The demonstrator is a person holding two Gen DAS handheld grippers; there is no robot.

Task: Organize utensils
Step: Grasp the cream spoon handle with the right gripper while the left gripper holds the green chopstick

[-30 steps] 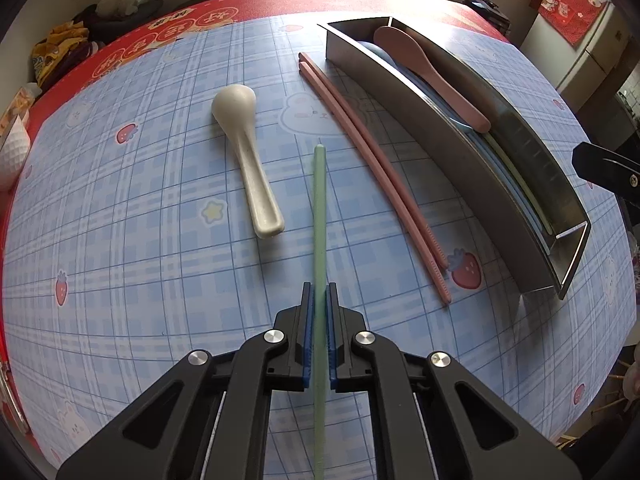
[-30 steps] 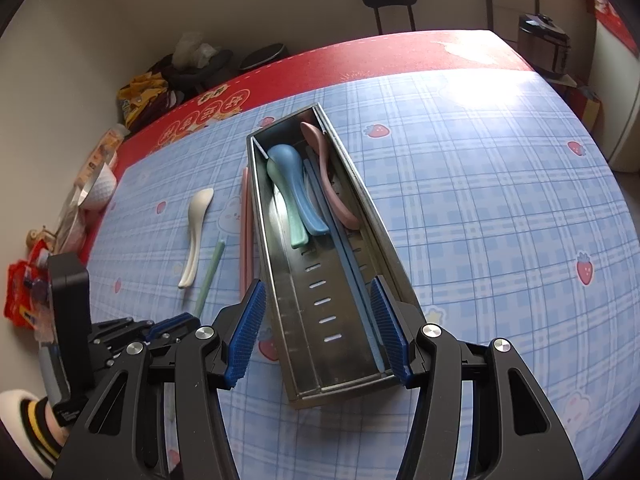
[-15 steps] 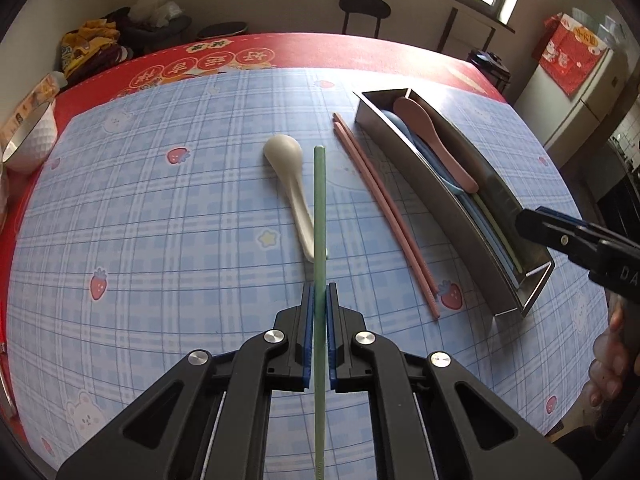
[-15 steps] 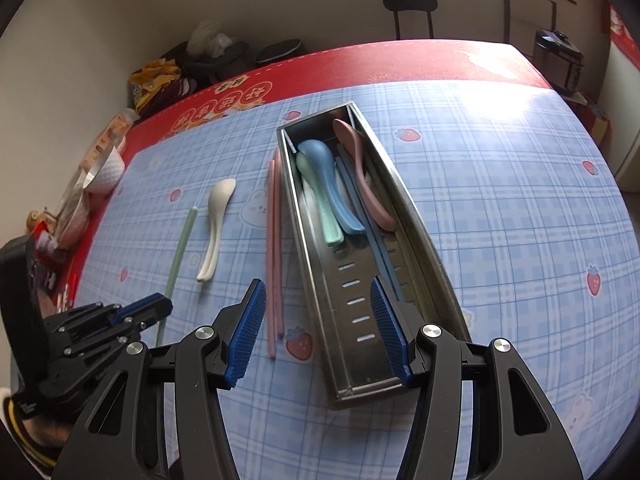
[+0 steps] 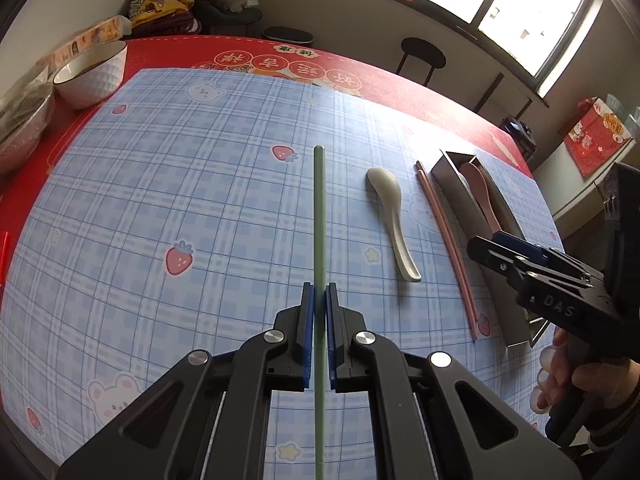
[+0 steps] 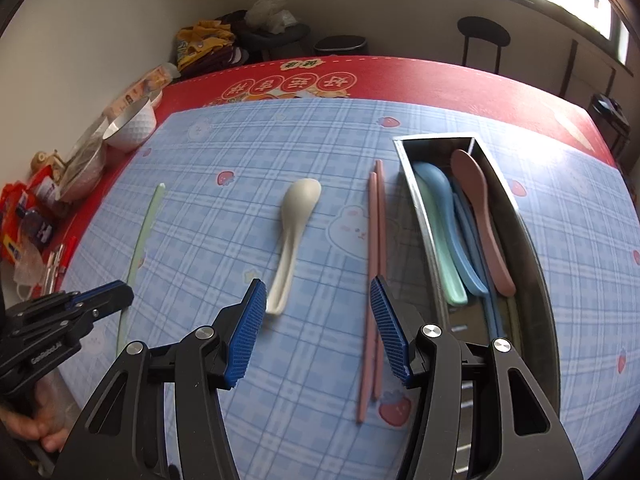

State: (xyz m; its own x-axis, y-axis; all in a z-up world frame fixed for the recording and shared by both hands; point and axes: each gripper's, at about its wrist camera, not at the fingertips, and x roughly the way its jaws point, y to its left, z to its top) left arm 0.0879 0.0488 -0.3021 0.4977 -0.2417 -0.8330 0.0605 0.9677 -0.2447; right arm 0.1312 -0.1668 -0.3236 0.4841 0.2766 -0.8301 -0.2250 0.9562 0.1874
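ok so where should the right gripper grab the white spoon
Grip the white spoon on its handle, about halfway along, coming down from above with the pads on either long side. The handle is narrow and straight and points toward the open right gripper, while the bowl is wide and rounded. It lies clear of the pink chopsticks, so there should be room for both fingers.

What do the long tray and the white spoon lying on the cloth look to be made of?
Tray: likely stainless steel, a brushed grey sheet with bright reflections, sharp folded corners and punched slots in its floor. White spoon: smooth, matte off-white; ceramic or melamine-type plastic, the look leaves it open.
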